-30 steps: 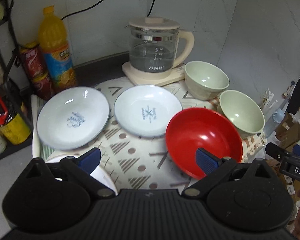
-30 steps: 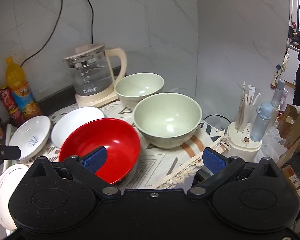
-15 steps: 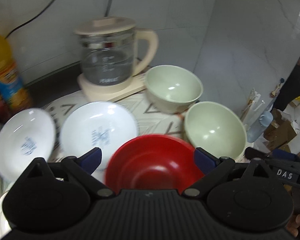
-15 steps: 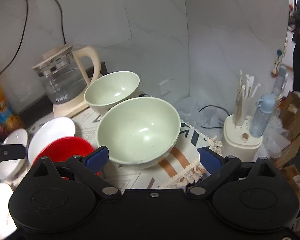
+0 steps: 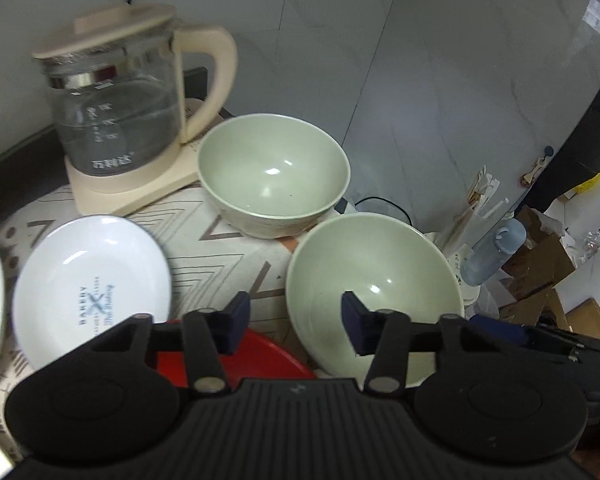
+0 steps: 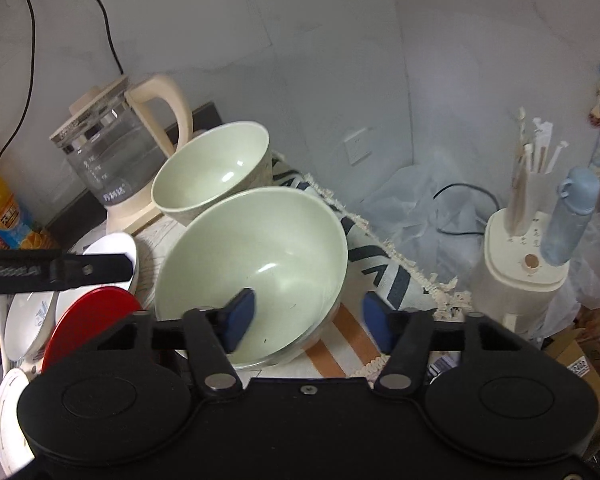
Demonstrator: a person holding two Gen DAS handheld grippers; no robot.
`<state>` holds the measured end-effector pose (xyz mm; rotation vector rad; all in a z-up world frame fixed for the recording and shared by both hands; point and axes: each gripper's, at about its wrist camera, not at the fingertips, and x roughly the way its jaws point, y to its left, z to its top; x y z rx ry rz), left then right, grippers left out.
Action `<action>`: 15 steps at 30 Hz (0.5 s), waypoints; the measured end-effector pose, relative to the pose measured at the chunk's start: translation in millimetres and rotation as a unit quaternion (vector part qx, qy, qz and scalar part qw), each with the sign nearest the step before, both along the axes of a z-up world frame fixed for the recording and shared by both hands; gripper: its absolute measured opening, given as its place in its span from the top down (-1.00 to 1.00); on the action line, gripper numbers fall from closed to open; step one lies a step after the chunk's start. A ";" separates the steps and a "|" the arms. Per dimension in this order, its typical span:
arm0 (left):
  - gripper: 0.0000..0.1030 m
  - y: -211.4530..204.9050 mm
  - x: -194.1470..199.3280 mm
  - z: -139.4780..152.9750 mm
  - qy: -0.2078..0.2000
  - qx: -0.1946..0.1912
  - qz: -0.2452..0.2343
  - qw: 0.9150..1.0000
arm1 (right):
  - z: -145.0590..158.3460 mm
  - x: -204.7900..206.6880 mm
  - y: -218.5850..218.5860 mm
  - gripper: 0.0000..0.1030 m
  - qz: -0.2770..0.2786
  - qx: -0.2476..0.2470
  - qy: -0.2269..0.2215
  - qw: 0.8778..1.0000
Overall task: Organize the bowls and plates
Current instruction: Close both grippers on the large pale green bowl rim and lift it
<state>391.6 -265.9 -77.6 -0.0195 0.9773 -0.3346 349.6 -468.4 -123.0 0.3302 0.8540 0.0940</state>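
Observation:
Two pale green bowls stand on the patterned cloth: a near one (image 5: pixel 374 280) (image 6: pixel 256 256) and a far one (image 5: pixel 274 172) (image 6: pixel 210 170) by the kettle. My left gripper (image 5: pixel 296 322) is open astride the near bowl's left rim. My right gripper (image 6: pixel 308 320) is open astride the same bowl's right rim. The bowl looks tilted in the right wrist view. A red bowl (image 5: pixel 260 354) (image 6: pixel 90 322) lies under the left gripper. A white plate (image 5: pixel 92 284) lies left of it, another (image 6: pixel 30 320) is at the far left.
A glass kettle (image 5: pixel 116 112) (image 6: pixel 112 152) on a cream base stands at the back against the wall. A straw holder (image 6: pixel 520 248) and a blue bottle (image 6: pixel 568 216) stand off the table's right edge. Drink bottles (image 6: pixel 0 212) stand far left.
Both grippers have moved right and forward onto the near green bowl, and both have narrowed their jaws. The red bowl has slid out of the centre of both views.

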 end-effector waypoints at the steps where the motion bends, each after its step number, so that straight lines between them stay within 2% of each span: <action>1: 0.21 -2.5 3.4 -3.3 0.005 0.001 0.001 1.000 | -2.1 2.6 -1.0 0.14 0.003 0.003 0.005 1.000; 3: 0.33 -5.3 9.9 -9.8 0.019 0.001 0.008 1.000 | -6.7 6.8 -3.5 0.30 0.007 0.007 0.014 1.000; 6: 0.48 -8.5 18.0 -18.6 0.037 0.000 0.015 0.999 | -11.3 12.2 -6.0 0.42 0.016 0.014 0.021 1.000; 9: 0.53 -10.6 24.2 -25.6 0.052 0.001 0.021 0.998 | -15.2 17.1 -8.5 0.50 0.016 0.016 0.028 0.999; 15: 0.52 -14.9 32.6 -36.0 0.070 0.015 0.032 0.997 | -20.2 24.3 -8.9 0.52 0.019 0.010 0.033 0.999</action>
